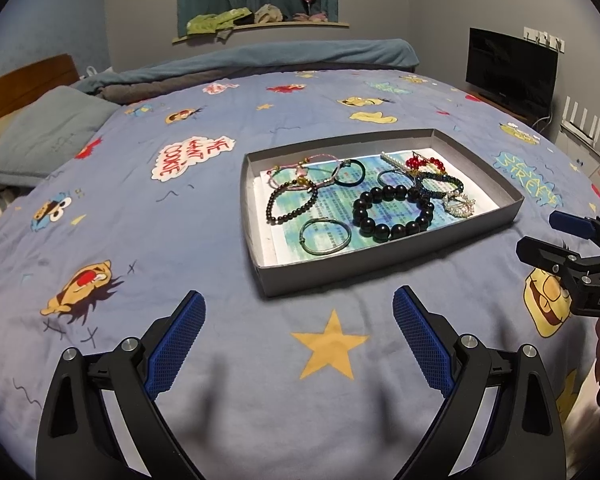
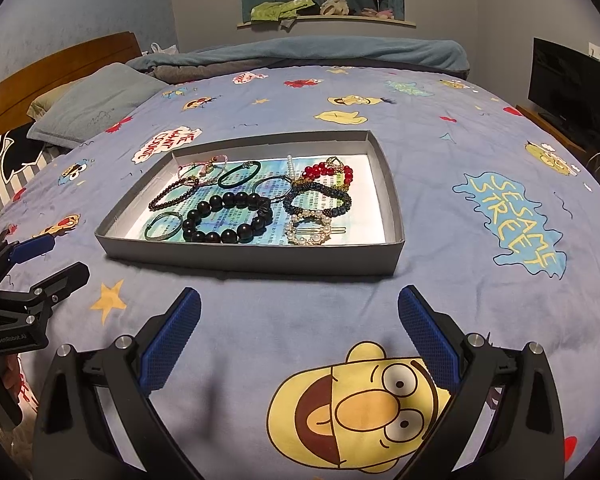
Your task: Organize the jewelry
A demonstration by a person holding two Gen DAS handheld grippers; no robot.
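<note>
Fingers (image 1: pixel 196 312) spread, short of tray (image 1: pixel 320 272)

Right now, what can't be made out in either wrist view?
- Printed sheet lining the shallow grey cardboard tray: text too small, both views.
- Red bead bracelet and dark blue woven bracelet: overlapping; which strand is whose unclear.
- Right gripper: cut off by left view's edge.

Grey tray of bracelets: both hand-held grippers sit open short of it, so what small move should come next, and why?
Probably ease the right hand-held gripper forward over the grey tray. Its jaws are open and empty, and the pearl hair clip lies nearest it, apart from the other pieces.
</note>
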